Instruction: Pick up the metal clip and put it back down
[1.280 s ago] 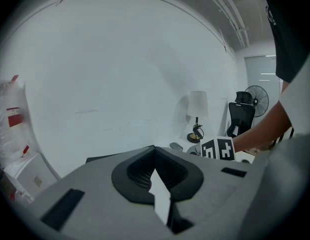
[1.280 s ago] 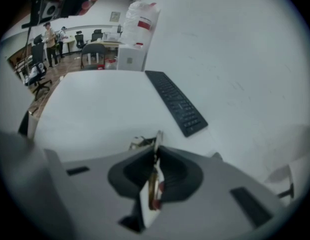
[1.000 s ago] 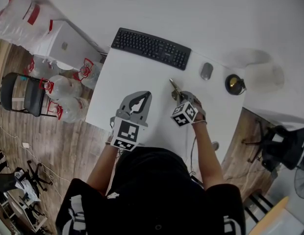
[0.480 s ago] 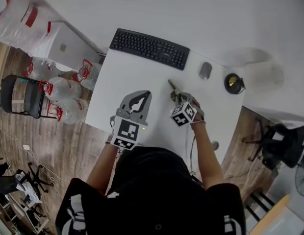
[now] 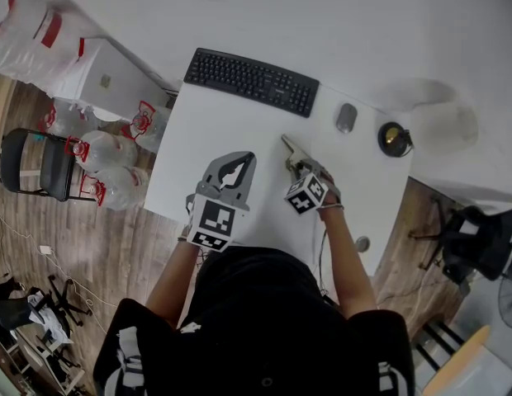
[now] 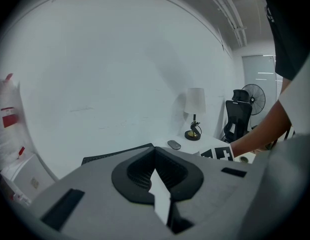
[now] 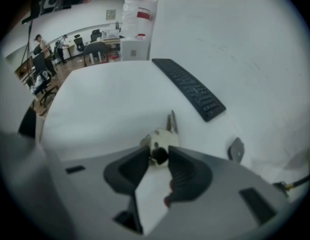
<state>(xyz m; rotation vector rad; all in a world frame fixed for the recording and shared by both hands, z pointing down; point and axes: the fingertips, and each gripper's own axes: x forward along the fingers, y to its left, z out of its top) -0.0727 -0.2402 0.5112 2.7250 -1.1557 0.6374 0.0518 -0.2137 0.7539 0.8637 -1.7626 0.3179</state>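
Observation:
The metal clip [image 7: 164, 138], cream and silver with thin prongs pointing away, lies on the white table [image 5: 215, 130], seen small in the head view just beyond my right gripper. My right gripper [image 7: 159, 155] is low over the table with its jaws opening. The clip's near end sits between the fingertips, which flank it loosely. In the head view the clip [image 5: 289, 150] pokes out ahead of the right gripper [image 5: 298, 168]. My left gripper [image 5: 237, 165] hovers to the left with nothing in it, and its jaws [image 6: 155, 148] meet at the tips.
A black keyboard [image 5: 252, 81] lies at the table's far side, with a grey mouse [image 5: 347, 119] and a small lamp [image 5: 395, 141] to its right. The table's left edge drops to a wooden floor with a chair [image 5: 37, 159] and plastic bags [image 5: 116, 167].
The right gripper's jaws have parted around the clip, which they held a second ago. The right hand and clip sit slightly farther up and left. The left gripper has not moved.

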